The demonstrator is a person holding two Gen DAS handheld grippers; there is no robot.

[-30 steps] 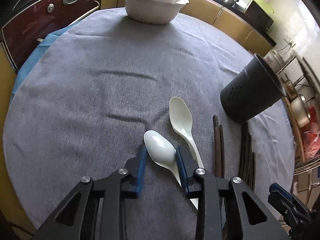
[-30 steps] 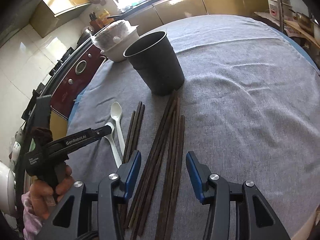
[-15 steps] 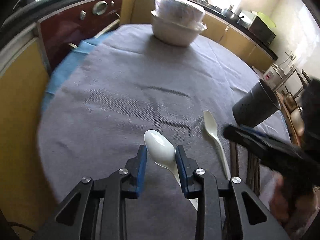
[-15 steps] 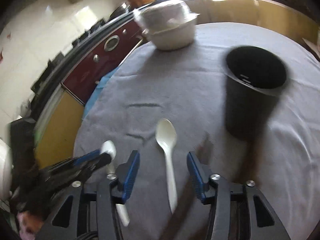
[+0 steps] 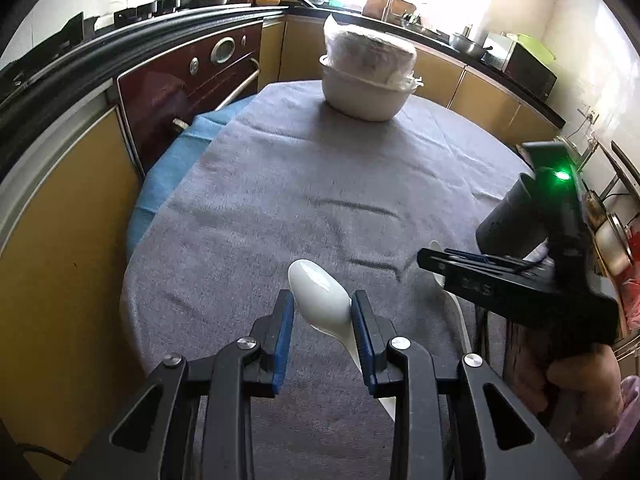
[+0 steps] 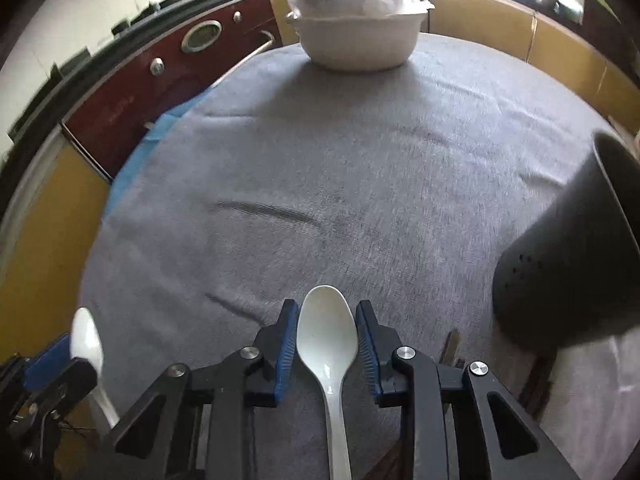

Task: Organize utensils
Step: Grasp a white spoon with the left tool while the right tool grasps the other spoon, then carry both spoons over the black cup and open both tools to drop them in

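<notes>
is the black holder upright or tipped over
Upright: the holder stands on its base on the cloth, open rim at the top.

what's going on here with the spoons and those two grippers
A person is sorting utensils on a table covered by a grey cloth. The left gripper is shut on a white spoon, carried above the cloth. The right gripper is open and straddles a second white spoon that appears to lie on the cloth, not yet gripped. The black utensil holder stands to the right, and a covered white bowl sits at the far side.
</notes>
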